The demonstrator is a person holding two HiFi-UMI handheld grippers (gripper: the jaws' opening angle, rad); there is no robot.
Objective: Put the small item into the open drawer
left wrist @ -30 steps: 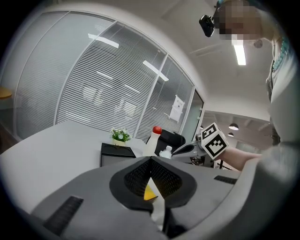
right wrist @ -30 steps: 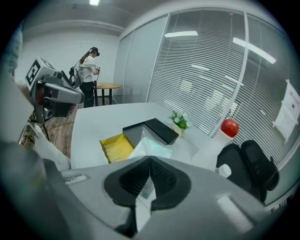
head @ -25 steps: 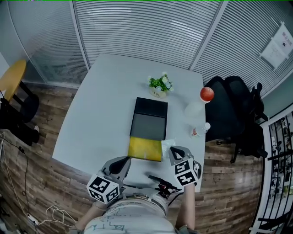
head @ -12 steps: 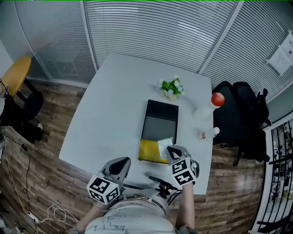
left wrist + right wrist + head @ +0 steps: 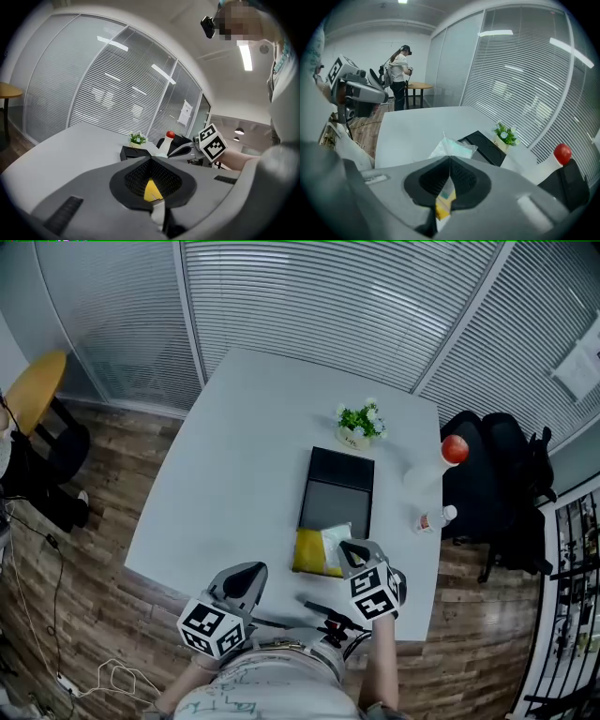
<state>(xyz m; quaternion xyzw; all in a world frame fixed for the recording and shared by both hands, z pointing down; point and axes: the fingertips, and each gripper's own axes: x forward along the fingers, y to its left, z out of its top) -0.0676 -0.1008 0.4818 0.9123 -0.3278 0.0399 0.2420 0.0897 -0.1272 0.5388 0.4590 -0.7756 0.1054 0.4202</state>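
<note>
Right gripper (image 5: 350, 547) with clear packet (image 5: 335, 538): moved from beside the right edge of the yellow drawer (image 5: 307, 555) to above its right part. Packet now overlaps the drawer.

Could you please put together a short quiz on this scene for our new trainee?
1. True or false: the right gripper has its jaws shut on the small packet.
2. What stands just beyond the black drawer unit? A) a mug B) a potted plant C) a laptop
3. Fill in: the tall bottle right of the plant has a ___ cap.
Key: 1 true; 2 B; 3 red.
</note>
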